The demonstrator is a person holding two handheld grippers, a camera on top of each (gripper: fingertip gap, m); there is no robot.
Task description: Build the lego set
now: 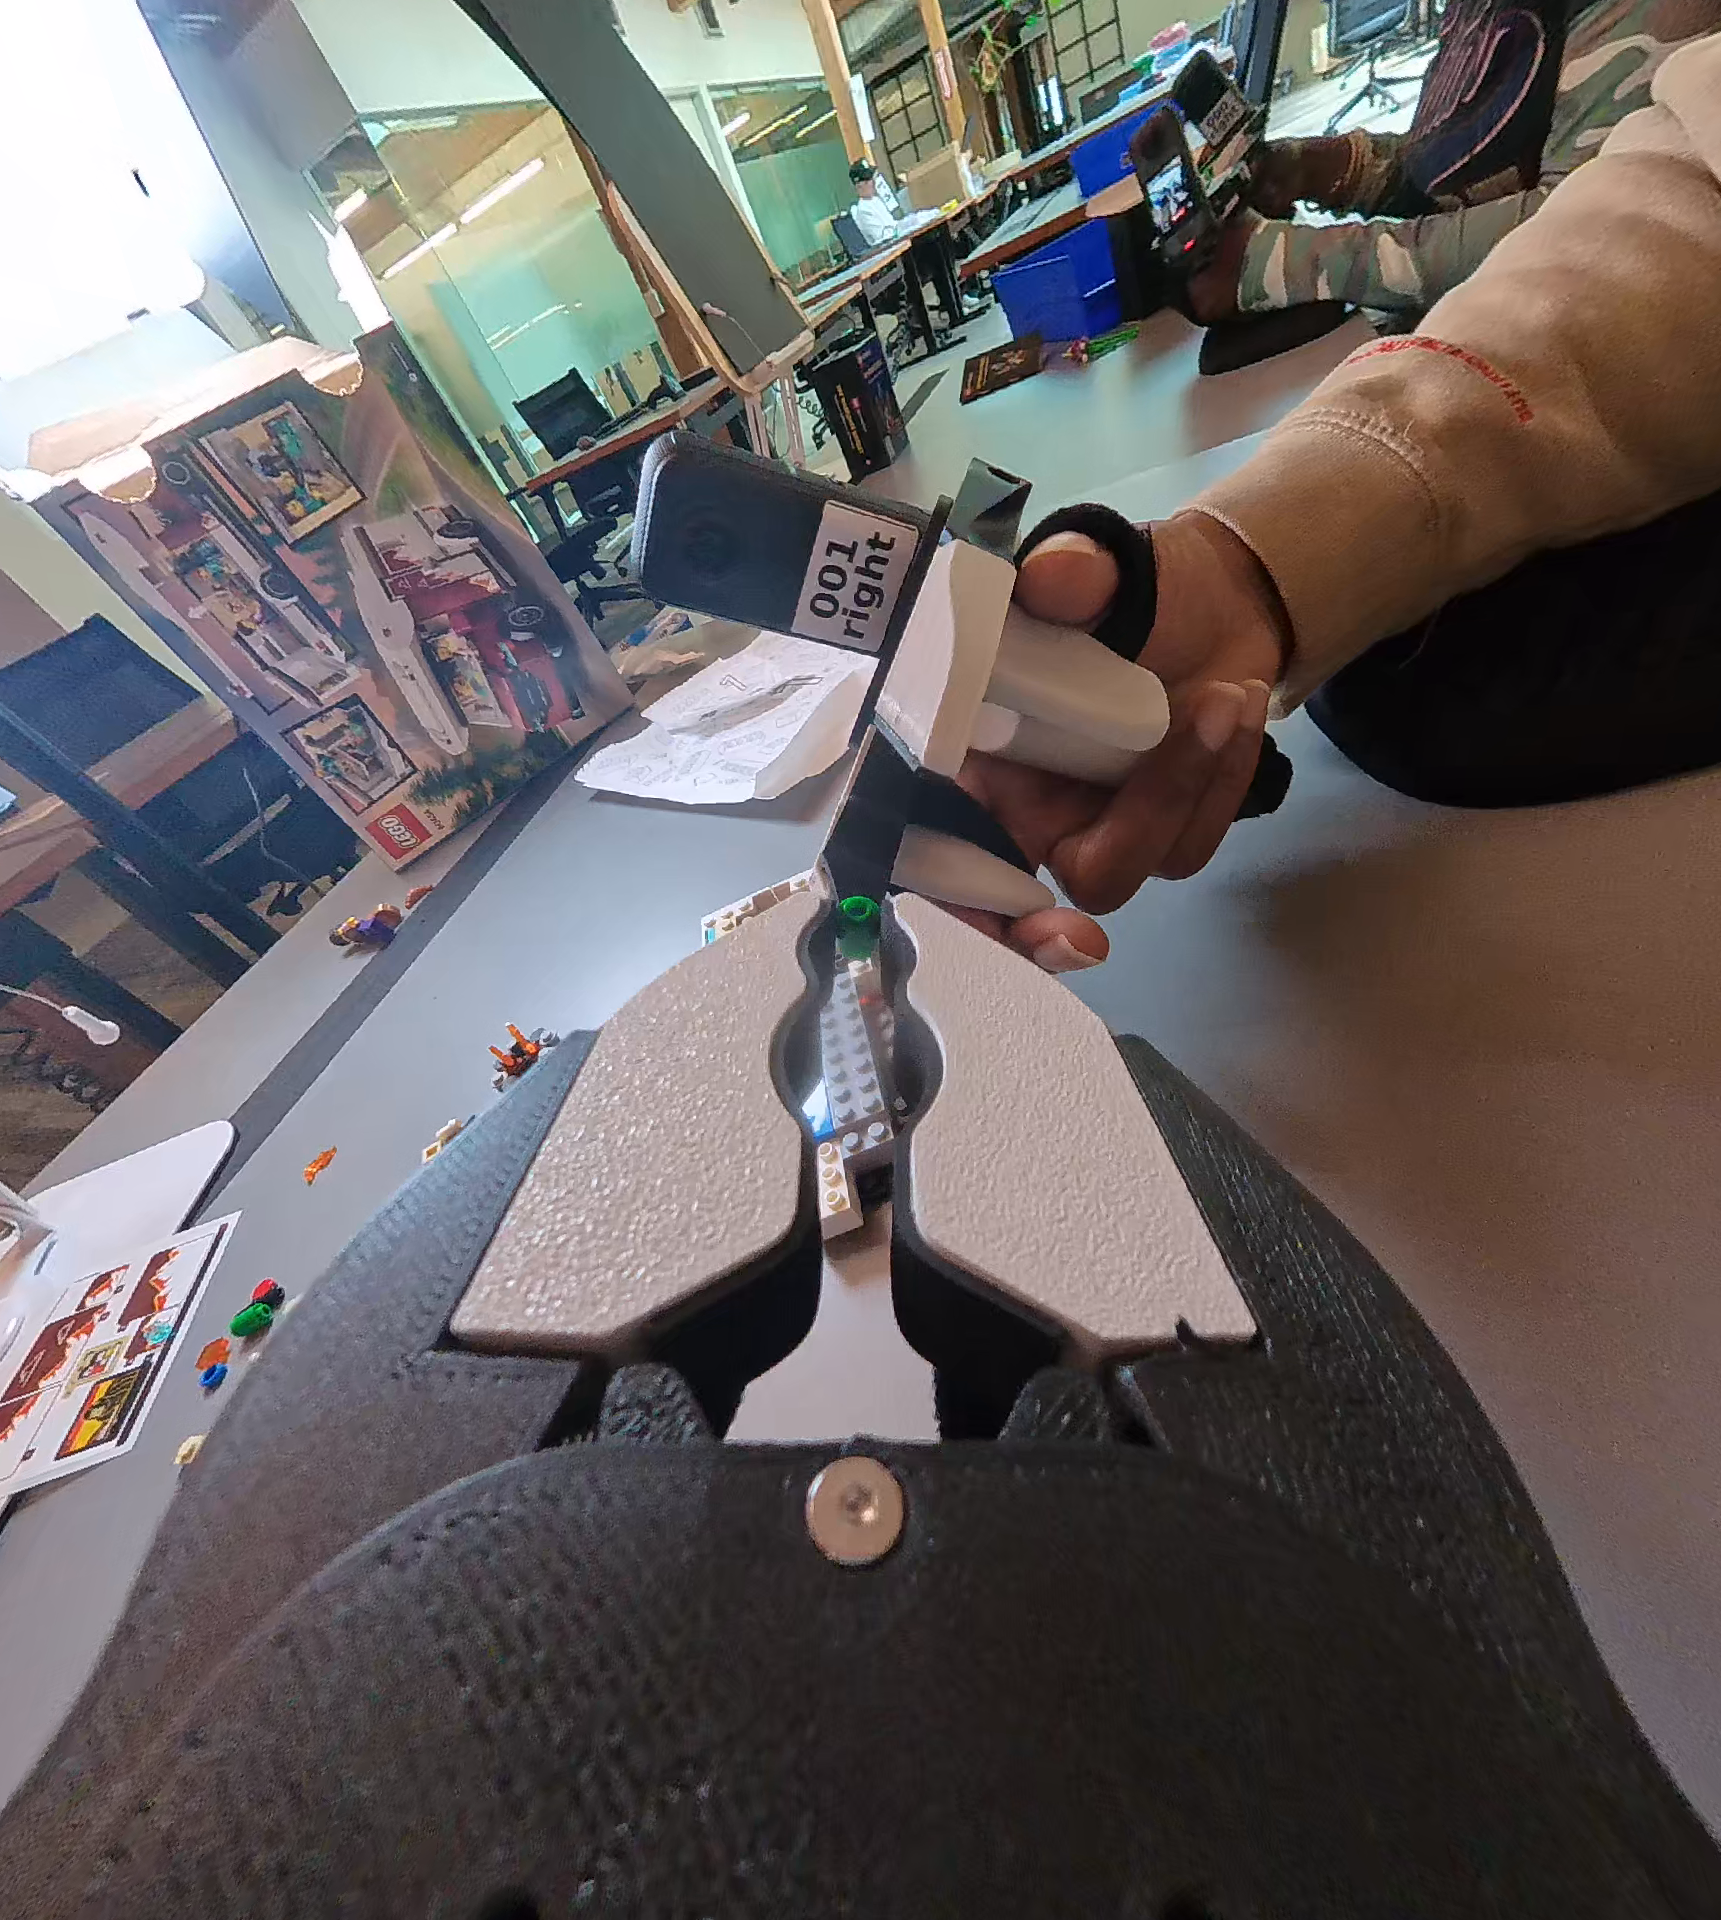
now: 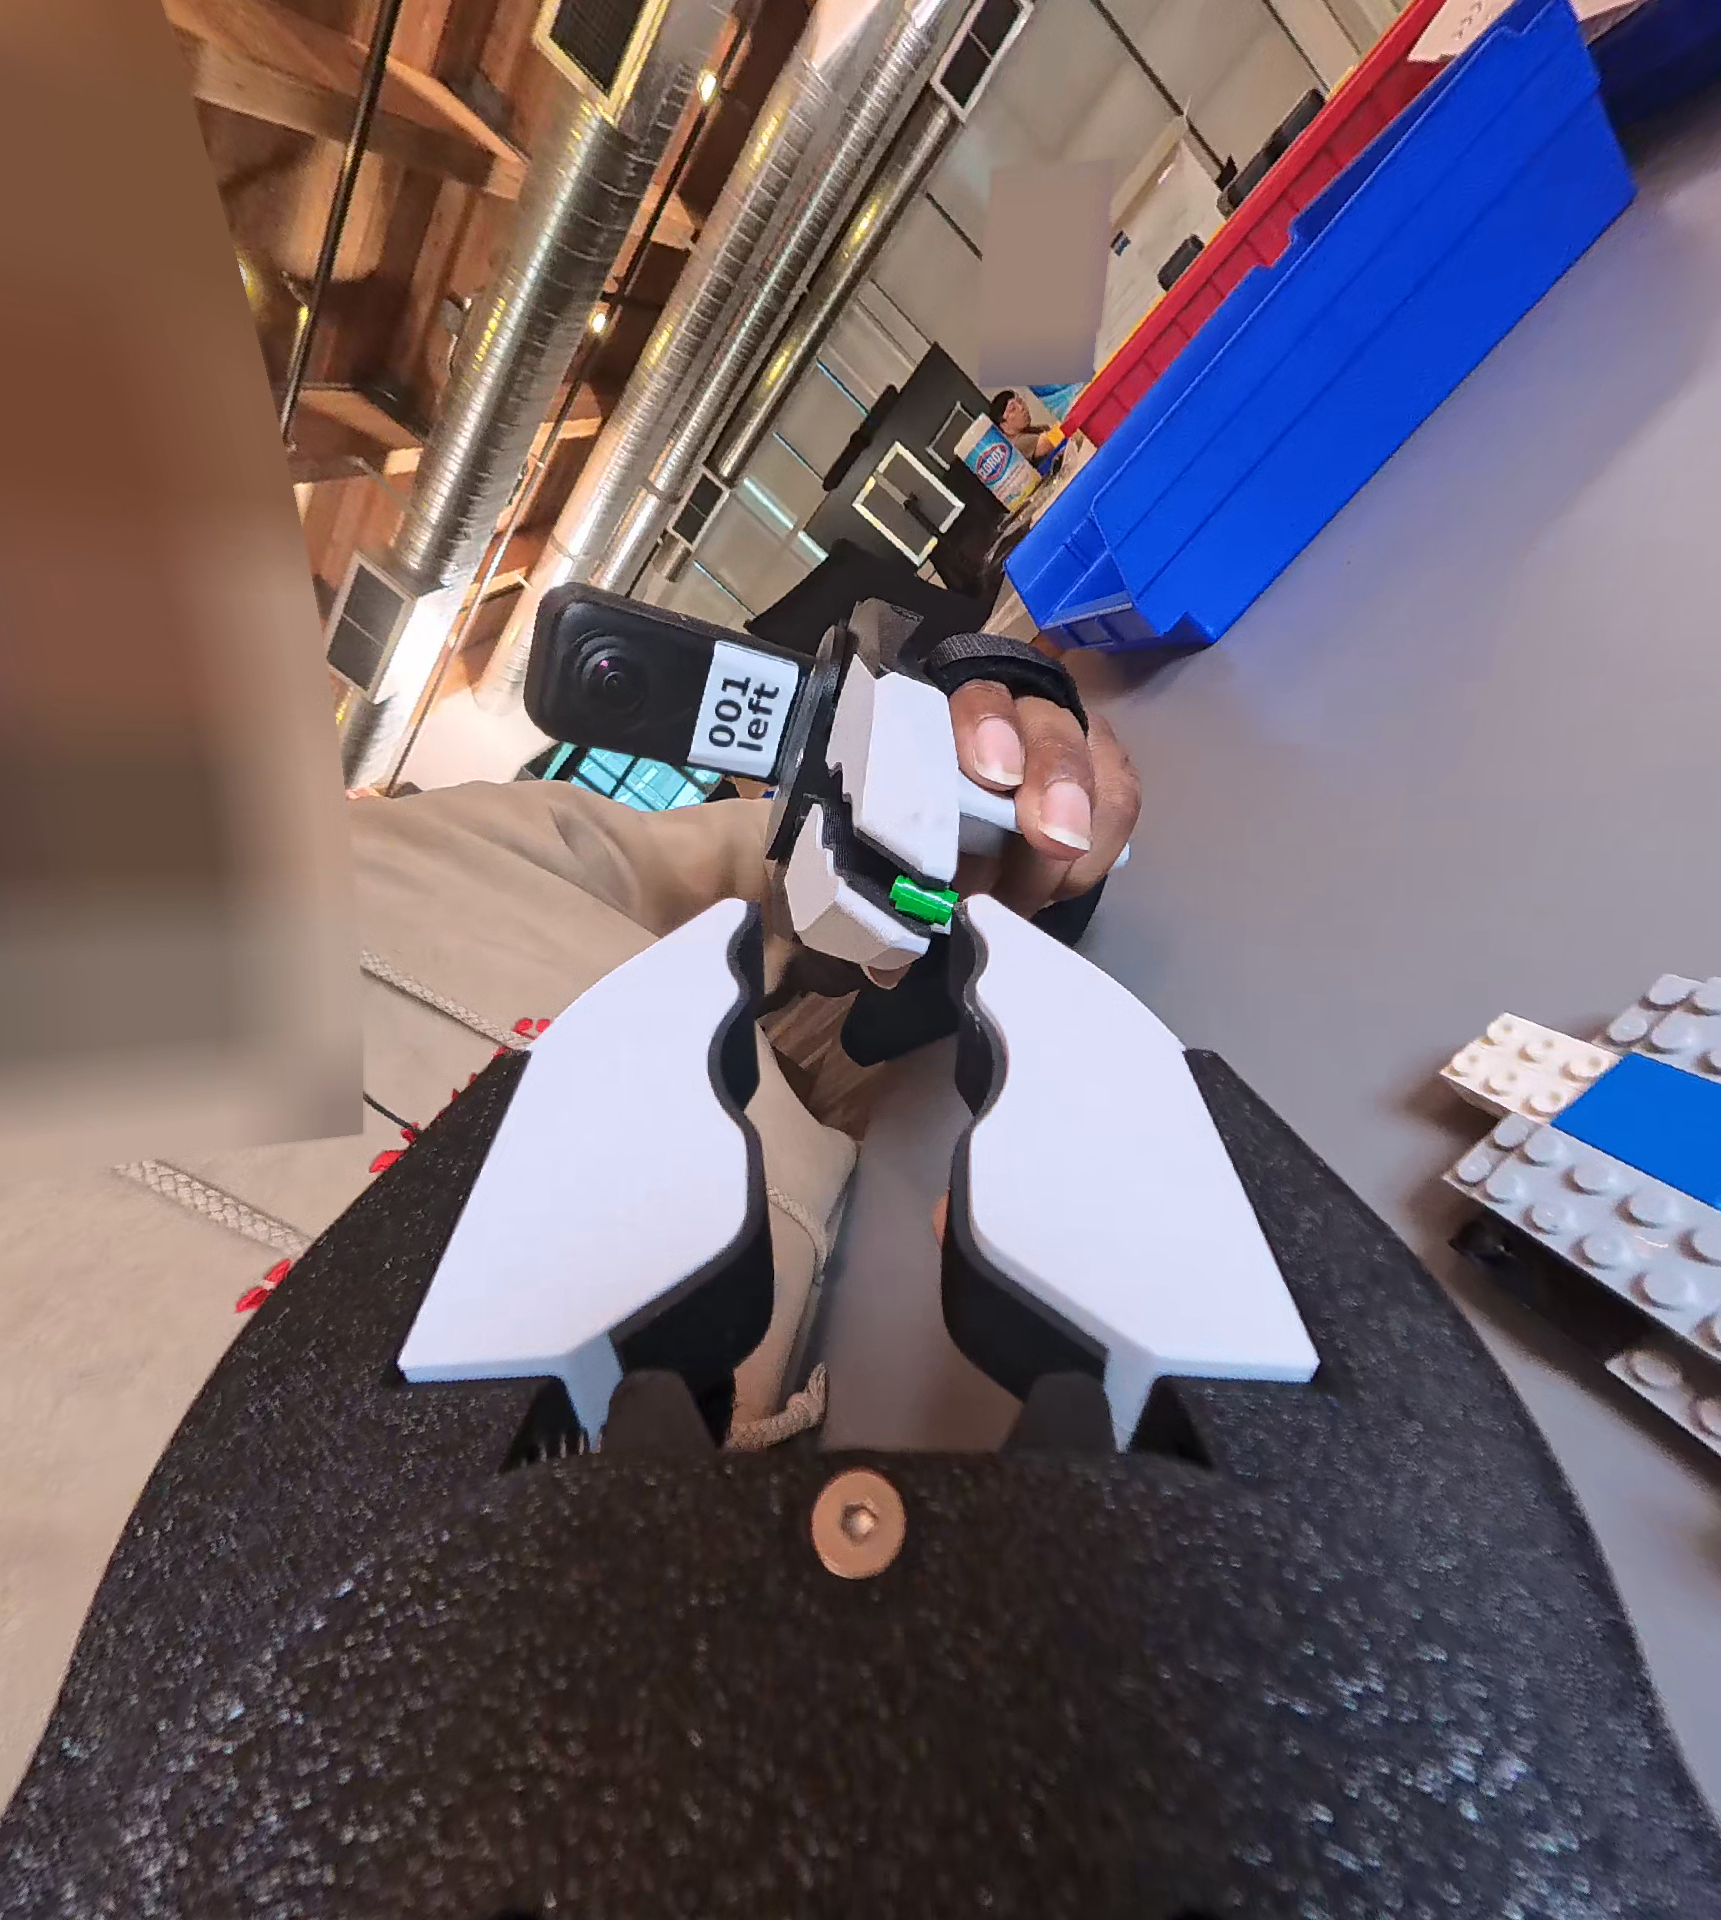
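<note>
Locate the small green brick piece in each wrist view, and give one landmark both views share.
Left wrist view: the green piece sits just above centre, pinched at the left gripper fingertips.
Right wrist view: the green piece is centre, at the tip of the far gripper, beside the open right gripper.
Shared landmark: the grey-and-blue brick model.

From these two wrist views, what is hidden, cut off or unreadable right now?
- Right gripper's fingertips: in the left wrist view, hidden behind the left gripper and the green piece it pinches.
- Brick model: right wrist view, cut off by the right edge; left wrist view, mostly covered by the gripper's fingers.
- Small loose pieces: left wrist view, too small to identify.
</note>
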